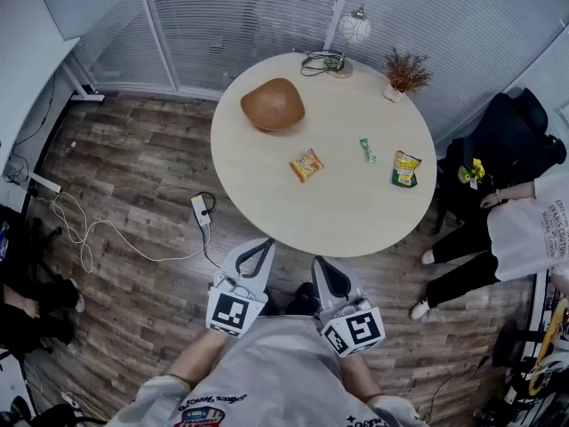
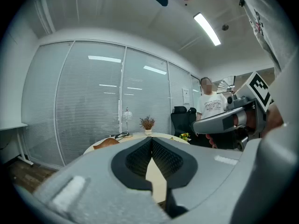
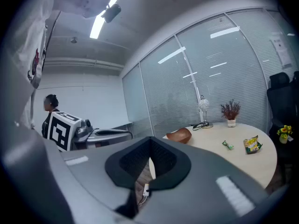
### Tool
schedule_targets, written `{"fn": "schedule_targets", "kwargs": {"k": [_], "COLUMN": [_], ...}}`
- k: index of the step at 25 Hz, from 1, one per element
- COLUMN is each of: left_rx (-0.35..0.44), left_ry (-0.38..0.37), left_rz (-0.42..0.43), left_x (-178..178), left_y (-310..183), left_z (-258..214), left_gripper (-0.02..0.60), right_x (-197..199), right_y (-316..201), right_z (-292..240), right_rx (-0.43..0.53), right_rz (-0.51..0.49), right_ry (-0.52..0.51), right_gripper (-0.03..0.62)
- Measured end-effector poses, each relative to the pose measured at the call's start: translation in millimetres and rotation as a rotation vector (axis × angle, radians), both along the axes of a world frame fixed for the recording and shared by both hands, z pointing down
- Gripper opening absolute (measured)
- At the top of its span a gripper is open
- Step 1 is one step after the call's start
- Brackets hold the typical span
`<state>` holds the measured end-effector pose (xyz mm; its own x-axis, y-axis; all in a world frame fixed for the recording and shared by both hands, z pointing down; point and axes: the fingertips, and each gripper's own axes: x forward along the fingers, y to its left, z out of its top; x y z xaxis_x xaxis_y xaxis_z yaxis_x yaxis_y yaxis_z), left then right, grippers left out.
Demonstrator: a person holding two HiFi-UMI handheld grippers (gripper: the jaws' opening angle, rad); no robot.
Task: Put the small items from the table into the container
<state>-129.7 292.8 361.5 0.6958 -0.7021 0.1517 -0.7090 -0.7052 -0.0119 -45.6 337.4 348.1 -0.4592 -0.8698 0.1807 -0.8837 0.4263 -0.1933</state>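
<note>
We held our left gripper [image 1: 260,247] and right gripper [image 1: 323,265] closed and empty short of the round cream table [image 1: 347,216], orange snack packet [image 1: 306,165], small green wrapped candy [image 1: 367,150], green-yellow snack bag [image 1: 405,169] lay mid-table, apart from the brown wooden bowl [image 1: 273,104]

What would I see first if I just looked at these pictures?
The big round table in the middle, with a brown bowl at its far left. Three small snacks lie nearer: an orange packet, a green candy and a green-yellow bag. The left gripper and right gripper are both shut, just off its near edge.
</note>
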Motion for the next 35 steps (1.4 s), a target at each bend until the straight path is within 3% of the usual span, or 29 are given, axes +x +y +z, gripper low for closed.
{"fn": "schedule_targets", "kwargs": {"k": [8, 19, 26, 35], "left_rx": [-0.005, -0.047, -0.067, -0.127], "left_ry": [-0.007, -0.001, -0.025, -0.104], "left_rz": [-0.001, 0.000, -0.014, -0.094], "left_x": [-2, 10, 35, 40], "left_y": [-1, -21, -86, -179], "left_z": [6, 21, 34, 63], "left_gripper": [-0.006, -0.006, -0.006, -0.006], "right_x": [-7, 7, 37, 55], "right_y": [-1, -24, -103, -236], "right_z": [-3, 29, 68, 162], "right_rx": [0.029, -0.046, -0.096, -0.233], "right_rz": [-0.035, 0.006, 0.023, -0.070], "right_ry": [-0.065, -0.059, 0.049, 0.223], "right_gripper": [0.002, 0.005, 0.068, 0.109]}}
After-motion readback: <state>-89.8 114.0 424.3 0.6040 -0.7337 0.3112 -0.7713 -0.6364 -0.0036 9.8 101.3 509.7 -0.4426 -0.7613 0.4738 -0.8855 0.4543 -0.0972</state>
